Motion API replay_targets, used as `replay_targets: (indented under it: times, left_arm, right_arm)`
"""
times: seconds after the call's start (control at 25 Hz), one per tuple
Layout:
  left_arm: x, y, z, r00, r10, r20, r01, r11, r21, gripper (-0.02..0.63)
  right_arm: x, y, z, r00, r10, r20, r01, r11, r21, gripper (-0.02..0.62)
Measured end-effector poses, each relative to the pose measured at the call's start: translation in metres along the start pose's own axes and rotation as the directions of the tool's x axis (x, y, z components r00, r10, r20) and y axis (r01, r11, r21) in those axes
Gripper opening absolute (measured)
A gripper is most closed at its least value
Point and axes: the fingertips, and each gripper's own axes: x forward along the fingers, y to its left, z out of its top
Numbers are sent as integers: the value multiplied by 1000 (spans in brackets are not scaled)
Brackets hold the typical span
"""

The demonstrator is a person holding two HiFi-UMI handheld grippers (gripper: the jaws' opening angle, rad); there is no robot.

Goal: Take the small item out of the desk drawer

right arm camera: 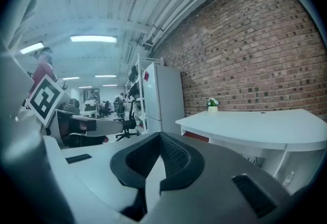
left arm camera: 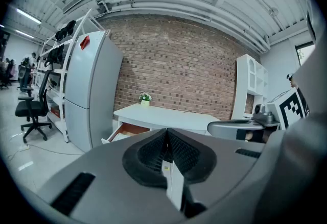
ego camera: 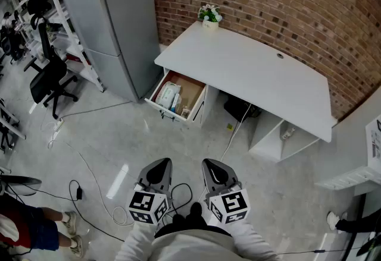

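A white desk (ego camera: 250, 69) stands against the brick wall, and its left drawer (ego camera: 176, 97) is pulled open. Inside the drawer lie a few small items (ego camera: 168, 98), light-coloured and too small to tell apart. My left gripper (ego camera: 159, 172) and right gripper (ego camera: 214, 173) are held side by side close to my body, well short of the desk. Both have their jaws pressed together with nothing between them. From the left gripper view the open drawer (left arm camera: 125, 131) shows beyond the shut left gripper (left arm camera: 166, 150). The right gripper (right arm camera: 159, 152) points past the desk top (right arm camera: 260, 127).
A small flower pot (ego camera: 209, 16) sits on the desk's far corner. A tall grey fridge (ego camera: 113, 16) stands left of the desk, an office chair (ego camera: 50, 72) further left. Cables (ego camera: 89, 185) trail over the floor. A person's legs (ego camera: 56, 227) show at the lower left.
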Motion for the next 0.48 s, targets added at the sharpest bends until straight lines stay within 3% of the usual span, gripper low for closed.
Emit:
replay_targets:
  times: [0.48]
  left_arm:
    - [4,2,6,999,42,9,-42,999,-10,20]
  right_arm:
    - [-4,-11,0,1000,29,8,-29,999,16,26]
